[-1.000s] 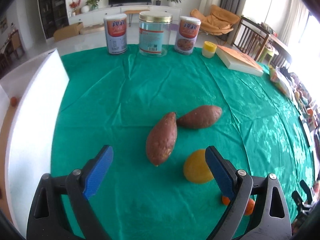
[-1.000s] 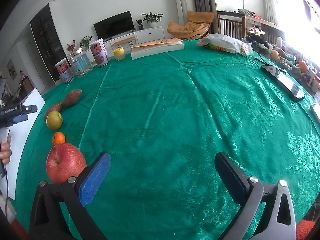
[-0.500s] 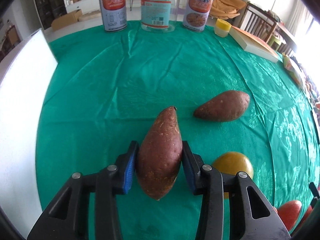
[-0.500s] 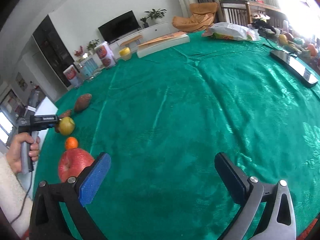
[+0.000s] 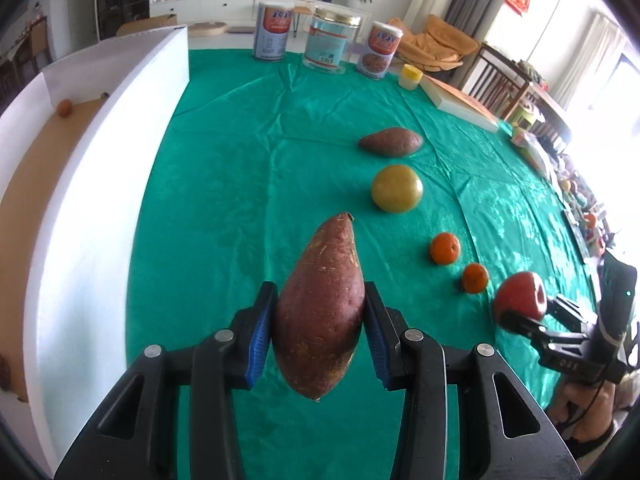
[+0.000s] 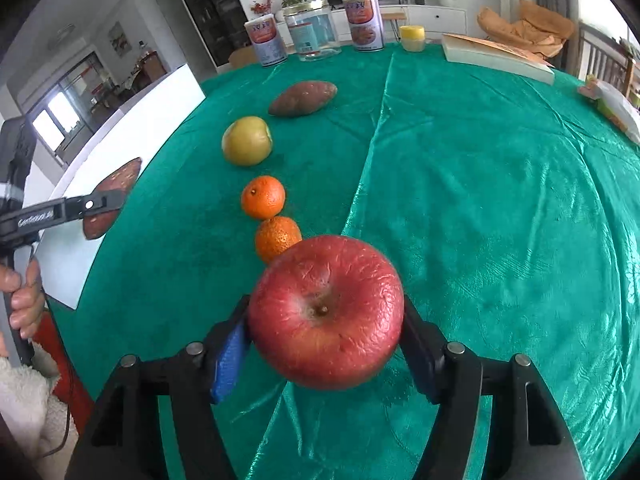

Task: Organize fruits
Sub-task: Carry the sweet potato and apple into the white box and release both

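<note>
Green satin tablecloth [image 6: 480, 200] (living room)

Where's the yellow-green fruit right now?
In both wrist views the yellow-green fruit sits on the green tablecloth, between the loose sweet potato and the nearer tangerine.

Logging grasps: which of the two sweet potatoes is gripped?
The larger sweet potato, clamped in the left gripper; the smaller sweet potato lies free on the green cloth.

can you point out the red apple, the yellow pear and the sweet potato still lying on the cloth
red apple [image 6: 326, 312]: right wrist view, on its dimpled top near the stem.
yellow pear [image 6: 247, 141]: right wrist view, middle of its rounded side.
sweet potato on the cloth [image 5: 391, 142]: left wrist view, middle of its upper skin.
</note>
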Motion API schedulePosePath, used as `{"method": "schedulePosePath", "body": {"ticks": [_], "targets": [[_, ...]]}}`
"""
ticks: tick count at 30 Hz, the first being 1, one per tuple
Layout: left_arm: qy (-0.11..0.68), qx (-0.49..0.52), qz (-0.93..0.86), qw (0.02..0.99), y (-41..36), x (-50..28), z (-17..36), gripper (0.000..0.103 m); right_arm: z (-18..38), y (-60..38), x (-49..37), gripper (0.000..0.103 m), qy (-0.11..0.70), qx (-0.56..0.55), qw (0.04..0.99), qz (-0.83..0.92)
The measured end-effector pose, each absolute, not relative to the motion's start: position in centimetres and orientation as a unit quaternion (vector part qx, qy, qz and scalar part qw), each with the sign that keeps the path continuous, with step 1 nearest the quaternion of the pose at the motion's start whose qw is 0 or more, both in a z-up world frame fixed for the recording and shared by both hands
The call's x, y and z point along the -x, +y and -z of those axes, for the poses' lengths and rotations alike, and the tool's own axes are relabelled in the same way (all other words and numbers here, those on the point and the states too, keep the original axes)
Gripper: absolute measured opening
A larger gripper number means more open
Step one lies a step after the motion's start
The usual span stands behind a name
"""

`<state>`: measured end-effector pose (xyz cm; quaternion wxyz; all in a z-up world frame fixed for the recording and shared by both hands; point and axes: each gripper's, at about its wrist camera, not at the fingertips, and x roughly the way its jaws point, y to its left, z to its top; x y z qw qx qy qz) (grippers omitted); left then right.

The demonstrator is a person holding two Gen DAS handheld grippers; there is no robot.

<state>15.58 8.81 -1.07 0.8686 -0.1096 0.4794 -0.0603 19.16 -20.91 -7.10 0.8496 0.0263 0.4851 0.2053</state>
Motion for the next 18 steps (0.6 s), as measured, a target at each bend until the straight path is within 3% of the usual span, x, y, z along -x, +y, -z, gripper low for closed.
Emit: {"method": "schedulePosePath", "body": {"ticks": [5, 10, 14, 18], "targets": [[0.428, 0.155, 0.067, 0.888, 14.2, -11.0, -4.8, 0.043, 1.0, -19.2, -18.1, 0.068, 0.462, -0.066, 0.841, -0.275], [0.379, 0.167, -0.027, 0.910, 23.2, -9.0, -9.1, 0.043, -5.7, -9.0, -18.2, 0.068, 0.433, -0.059, 0.805, -0.402], [0.398, 0.165, -0.121, 0.894, 29.4, -10.2, -7.0, 0.043, -7.8, 2.6, -18.5, 0.068, 0.430, -0.033, 0.760, -0.486], [0.461, 0.182, -0.150, 0.855, 32.7, -12.5, -1.9, 0.043, -6.2, 14.2, -19.5, 0.068, 0.449, 0.034, 0.731, -0.514]]}}
